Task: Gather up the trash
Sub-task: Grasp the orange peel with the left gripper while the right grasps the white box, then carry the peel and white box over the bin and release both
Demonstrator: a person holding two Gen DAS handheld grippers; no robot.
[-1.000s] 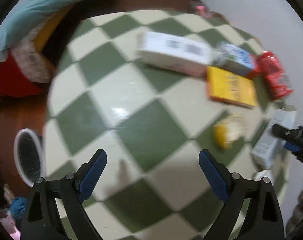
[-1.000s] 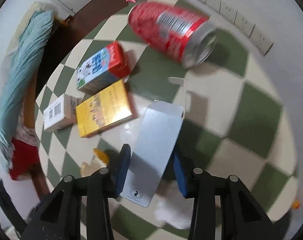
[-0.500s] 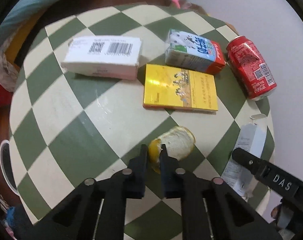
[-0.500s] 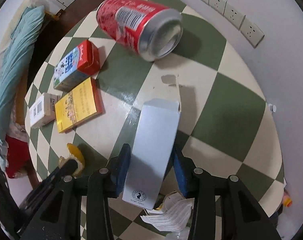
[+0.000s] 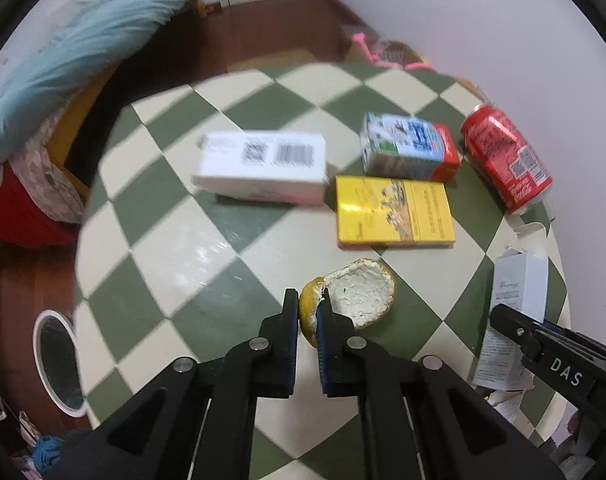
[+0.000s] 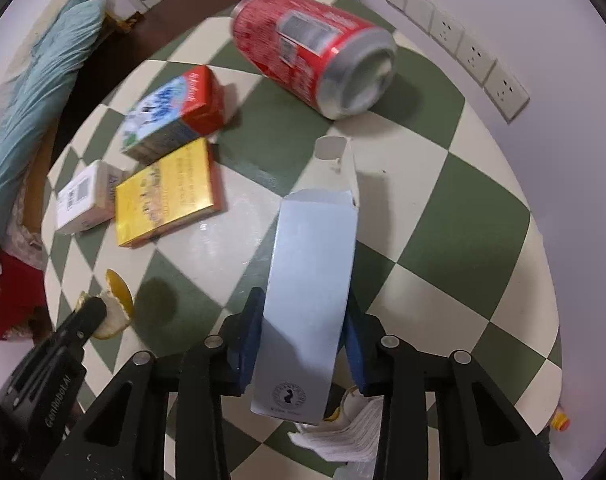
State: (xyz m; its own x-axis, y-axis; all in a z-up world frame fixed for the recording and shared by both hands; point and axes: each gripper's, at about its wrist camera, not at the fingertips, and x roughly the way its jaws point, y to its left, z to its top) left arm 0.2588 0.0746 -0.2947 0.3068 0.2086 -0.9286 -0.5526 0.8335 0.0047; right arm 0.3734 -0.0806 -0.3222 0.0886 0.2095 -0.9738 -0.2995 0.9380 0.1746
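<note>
My left gripper [image 5: 306, 312] is shut on the rim of an orange peel [image 5: 355, 294], held over the round green-and-cream checkered table [image 5: 183, 240]. My right gripper [image 6: 303, 332] is shut on a flat white carton with an open flap [image 6: 311, 280], lifted above the table. The peel [image 6: 117, 308] and the left gripper also show in the right wrist view at lower left. A red soda can [image 5: 507, 160], a blue-and-red milk carton [image 5: 411, 152], a yellow box [image 5: 395, 212] and a white barcode box [image 5: 263, 168] lie on the table.
A crumpled paper leaflet [image 6: 343, 436] lies under the right gripper. A white-rimmed bin [image 5: 57, 362] stands on the floor at left. A blue pillow [image 5: 75, 48] and red cloth [image 5: 11, 216] are at left. Wall sockets [image 6: 463, 48] are behind the table.
My left gripper went from open over the table to shut on the orange peel, then lifted and drew back with it. The right gripper stayed shut on the white carton and rose slightly.
</note>
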